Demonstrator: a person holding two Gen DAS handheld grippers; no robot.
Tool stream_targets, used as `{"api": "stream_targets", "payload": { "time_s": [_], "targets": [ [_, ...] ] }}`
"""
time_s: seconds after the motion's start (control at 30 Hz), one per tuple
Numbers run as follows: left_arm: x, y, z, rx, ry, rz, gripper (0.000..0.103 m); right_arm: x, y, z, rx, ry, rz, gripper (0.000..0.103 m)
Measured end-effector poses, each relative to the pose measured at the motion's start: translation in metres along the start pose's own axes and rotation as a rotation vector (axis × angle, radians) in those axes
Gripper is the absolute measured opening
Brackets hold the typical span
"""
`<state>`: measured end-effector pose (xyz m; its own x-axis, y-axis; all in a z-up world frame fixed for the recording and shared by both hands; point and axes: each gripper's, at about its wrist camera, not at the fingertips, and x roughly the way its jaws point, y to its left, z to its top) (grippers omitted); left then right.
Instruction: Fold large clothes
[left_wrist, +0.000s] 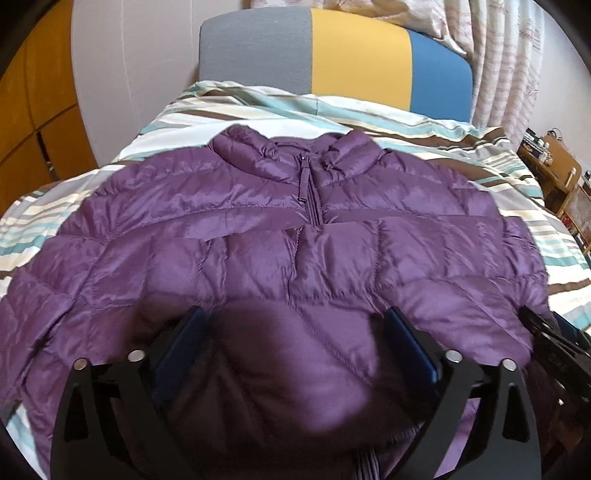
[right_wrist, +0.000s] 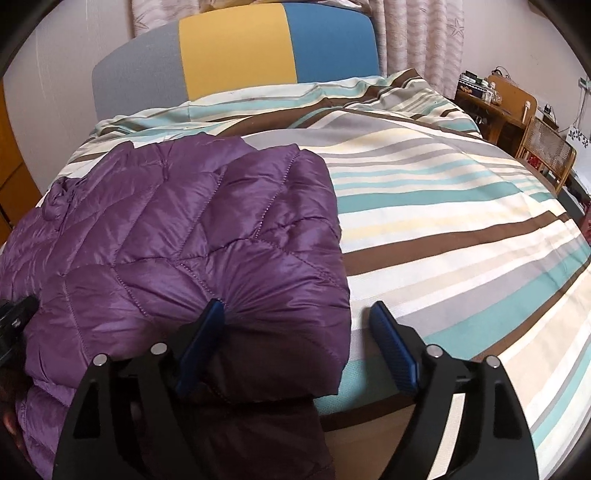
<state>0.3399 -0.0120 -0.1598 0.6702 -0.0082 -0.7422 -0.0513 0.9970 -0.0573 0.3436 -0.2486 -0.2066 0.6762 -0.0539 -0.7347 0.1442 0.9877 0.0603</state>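
A purple quilted puffer jacket (left_wrist: 295, 240) lay spread on a bed covered by a striped duvet (right_wrist: 461, 221), its shell glossy and slightly crinkled, stitched into puffy rectangular and diamond panels. In the left wrist view it faced front-up, zipped along a centre zipper (left_wrist: 312, 199) that ran up to a padded collar with the hood bunched behind it; the sleeves looked folded in across the body, giving a broad rounded outline. The duvet was smooth cotton-like cloth in bands of cream, teal, grey and brown.

The left gripper (left_wrist: 295, 325) stood over the near hem of the jacket with its jaws spread wide, the blue textured pads (left_wrist: 410, 343) well apart and a soft mound of purple fabric swelling between them; whether the pads touched it could not be told. The right gripper (right_wrist: 295, 317) was also wide open at the jacket's right edge: its left blue pad (right_wrist: 203, 339) lay against a gathered, pleated fold of the fabric, while the other pad hung over bare duvet beside the jacket, clear of it. Both grippers had black, angular finger frames with round metal pins.

Behind the bed rose a padded headboard (right_wrist: 236, 55) in grey, yellow and blue blocks, with pale patterned curtains (left_wrist: 506, 66) and wooden furniture (right_wrist: 509, 107) to the right
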Motion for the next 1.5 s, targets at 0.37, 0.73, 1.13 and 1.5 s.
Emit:
{"api": "stream_targets", "payload": {
  "time_s": [0.37, 0.73, 1.13, 1.5],
  "targets": [
    [-0.086, 0.089, -0.026, -0.226, -0.166, 0.084, 0.100, 0.000, 0.000, 0.000, -0.004, -0.002, -0.049, 0.094],
    [-0.154, 0.225, -0.109, -0.724, -0.210, 0.244, 0.100, 0.000, 0.004, -0.001, -0.010, -0.006, -0.066, 0.096],
    [-0.193, 0.288, -0.190, -1.009, -0.256, 0.307, 0.100, 0.000, 0.006, -0.001, -0.016, -0.010, -0.080, 0.097],
    [-0.206, 0.328, -0.208, -1.257, -0.391, 0.226, 0.094, -0.001, 0.006, -0.002, -0.020, -0.011, -0.086, 0.098]
  ]
}}
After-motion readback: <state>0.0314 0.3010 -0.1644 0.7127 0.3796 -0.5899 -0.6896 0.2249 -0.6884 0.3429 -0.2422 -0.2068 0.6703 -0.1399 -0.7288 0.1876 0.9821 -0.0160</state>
